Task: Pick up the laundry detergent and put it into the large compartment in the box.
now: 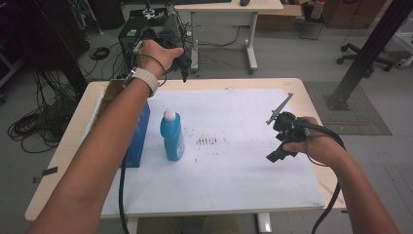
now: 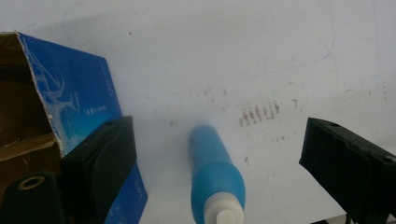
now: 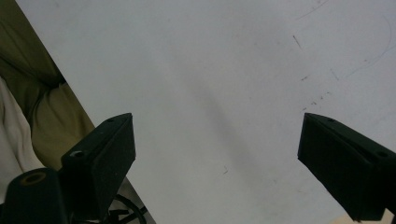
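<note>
Tabletop [image 1: 311, 105]: light wood, rounded corners; most of it under a white sheet.
White sheet [image 1: 243, 165]: covers the middle and right of the tabletop, reaches near the front edge; faint brown smudge marks [image 1: 207, 141] about centre, just right of the bottle.
Blue box [image 1: 139, 134]: stands at the left side of the tabletop, on the sheet's left edge; top open, brown cardboard inside. In the left gripper view the box [image 2: 79, 100] sits at upper left, blue side w/ pale print facing the camera.
Blue bottle [image 1: 172, 136]: upright, white cap, just right of the box, a small gap btwn them, left of centre. In the left gripper view the bottle [image 2: 215, 175] shows from above, cap toward the camera, lying btwn the two jaws in the picture but well below them.
Left gripper [image 1: 183, 68]: held high over the back edge of the tabletop, left of the middle, pointing down; well apart from bottle and box. Jaws wide apart, nothing btwn the pads, touching nothing.
Right gripper [image 1: 276, 155]: over the right part of the sheet, nearer the right edge, low, tilted toward the sheet. Jaws wide, nothing held; right gripper view has bare white sheet btwn them.
Left hand [image 1: 158, 56]: wraps the left gripper's handle; pale watch strap on the wrist.
Right hand [image 1: 314, 144]: grips the right gripper from the right; cable trails back along the forearm.
</note>
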Available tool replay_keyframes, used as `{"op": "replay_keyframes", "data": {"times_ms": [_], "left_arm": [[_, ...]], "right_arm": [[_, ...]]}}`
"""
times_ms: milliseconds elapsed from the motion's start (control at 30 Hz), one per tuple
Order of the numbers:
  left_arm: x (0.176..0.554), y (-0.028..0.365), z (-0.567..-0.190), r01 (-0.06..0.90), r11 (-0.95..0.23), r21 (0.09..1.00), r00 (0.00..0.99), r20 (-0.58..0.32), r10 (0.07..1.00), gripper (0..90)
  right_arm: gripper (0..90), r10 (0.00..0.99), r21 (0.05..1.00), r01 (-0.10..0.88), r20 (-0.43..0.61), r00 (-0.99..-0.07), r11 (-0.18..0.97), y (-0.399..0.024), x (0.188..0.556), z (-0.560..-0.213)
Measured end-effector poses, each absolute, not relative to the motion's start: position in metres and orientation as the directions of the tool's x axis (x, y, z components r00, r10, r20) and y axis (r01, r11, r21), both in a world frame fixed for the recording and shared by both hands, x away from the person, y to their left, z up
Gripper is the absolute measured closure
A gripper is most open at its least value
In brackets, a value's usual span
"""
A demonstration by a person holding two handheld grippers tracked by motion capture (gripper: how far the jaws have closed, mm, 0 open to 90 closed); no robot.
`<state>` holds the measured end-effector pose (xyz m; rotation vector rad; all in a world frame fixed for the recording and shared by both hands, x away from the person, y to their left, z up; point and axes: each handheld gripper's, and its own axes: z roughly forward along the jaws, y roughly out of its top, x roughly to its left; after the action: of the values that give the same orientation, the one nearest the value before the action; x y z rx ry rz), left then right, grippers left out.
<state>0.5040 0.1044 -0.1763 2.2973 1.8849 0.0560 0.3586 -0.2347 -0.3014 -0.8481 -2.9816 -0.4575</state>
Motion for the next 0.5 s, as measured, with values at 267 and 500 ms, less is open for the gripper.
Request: {"op": "replay_keyframes", "data": {"times_ms": [267, 500], "left_arm": [[0.5016, 0.1041, -0.1729, 0.972, -0.179, 0.154, 0.193, -0.075, 0.978, 7.8], [0.4992, 0.1080, -0.1688, 0.970, -0.181, 0.159, 0.195, -0.078, 0.978, 4.5]], "right_arm": [[11.4, 0.508, 0.278, 0.510, 0.088, -0.857, 0.814, -0.2332, 0.3598, -0.3016], [11.4, 0.502, 0.280, 0.505, 0.085, -0.860, 0.817, -0.2320, 0.3614, -0.3009]]}}
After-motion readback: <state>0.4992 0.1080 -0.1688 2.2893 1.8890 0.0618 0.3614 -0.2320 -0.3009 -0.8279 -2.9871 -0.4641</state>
